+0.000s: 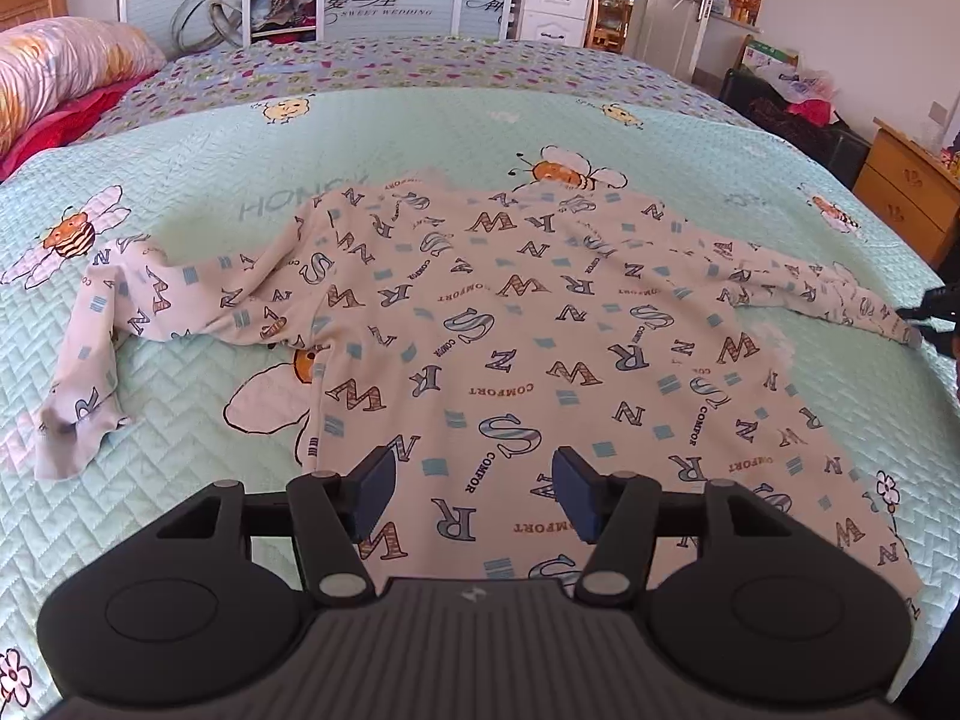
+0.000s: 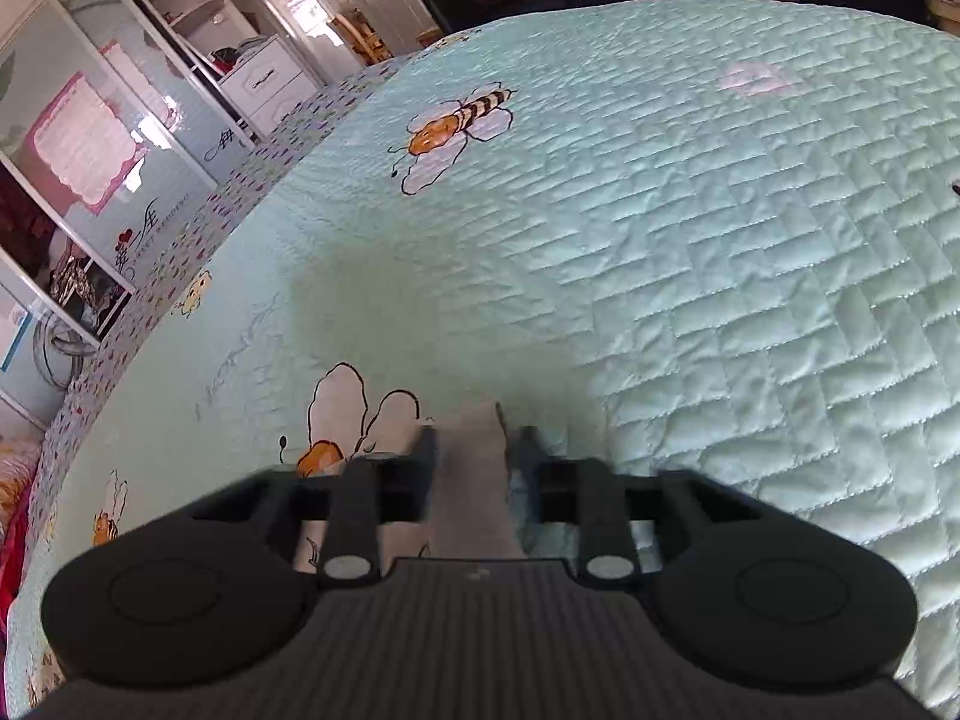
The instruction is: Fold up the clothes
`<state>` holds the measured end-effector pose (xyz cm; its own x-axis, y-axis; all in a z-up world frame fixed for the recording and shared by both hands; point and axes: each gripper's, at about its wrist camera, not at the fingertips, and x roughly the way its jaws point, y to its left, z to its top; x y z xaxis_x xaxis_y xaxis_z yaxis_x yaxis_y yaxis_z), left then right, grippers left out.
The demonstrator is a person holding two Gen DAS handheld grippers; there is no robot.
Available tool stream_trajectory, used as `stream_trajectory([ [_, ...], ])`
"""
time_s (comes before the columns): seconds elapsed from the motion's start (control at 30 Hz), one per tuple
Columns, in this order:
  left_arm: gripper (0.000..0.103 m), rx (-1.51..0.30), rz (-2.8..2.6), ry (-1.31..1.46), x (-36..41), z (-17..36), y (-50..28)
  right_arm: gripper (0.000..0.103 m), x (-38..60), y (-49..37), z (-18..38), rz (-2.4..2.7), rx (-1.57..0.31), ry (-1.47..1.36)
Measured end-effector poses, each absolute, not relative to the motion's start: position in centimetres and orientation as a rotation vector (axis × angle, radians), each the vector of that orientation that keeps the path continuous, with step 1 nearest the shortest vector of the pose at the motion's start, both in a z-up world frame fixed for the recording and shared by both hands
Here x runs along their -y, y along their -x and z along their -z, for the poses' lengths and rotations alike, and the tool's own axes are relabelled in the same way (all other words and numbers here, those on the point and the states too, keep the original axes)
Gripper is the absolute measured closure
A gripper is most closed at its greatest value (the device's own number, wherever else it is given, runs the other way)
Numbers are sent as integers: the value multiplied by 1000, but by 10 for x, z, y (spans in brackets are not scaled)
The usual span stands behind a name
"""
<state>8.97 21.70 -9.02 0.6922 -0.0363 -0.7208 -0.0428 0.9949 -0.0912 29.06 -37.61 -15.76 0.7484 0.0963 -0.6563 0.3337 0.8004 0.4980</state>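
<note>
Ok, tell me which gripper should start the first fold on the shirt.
Right. The right gripper is already shut on the sleeve end, so it could probably carry it across the shirt. The left gripper hovers open over the hem, gripping nothing.

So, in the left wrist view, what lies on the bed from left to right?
Floral orange-pink pillow → crumpled left sleeve → letter-printed cream shirt body → right sleeve → black right gripper at the cuff.
</note>
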Motion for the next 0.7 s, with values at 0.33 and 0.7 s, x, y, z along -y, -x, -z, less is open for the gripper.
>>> stream_trajectory([
  [0.33, 41, -801, 10, 111, -217, 92, -89, 63, 420, -266, 122, 196, -626, -633],
  [0.7, 41, -847, -13, 195, -247, 96, -32, 46, 251, -149, 100, -301, -672, -616],
])
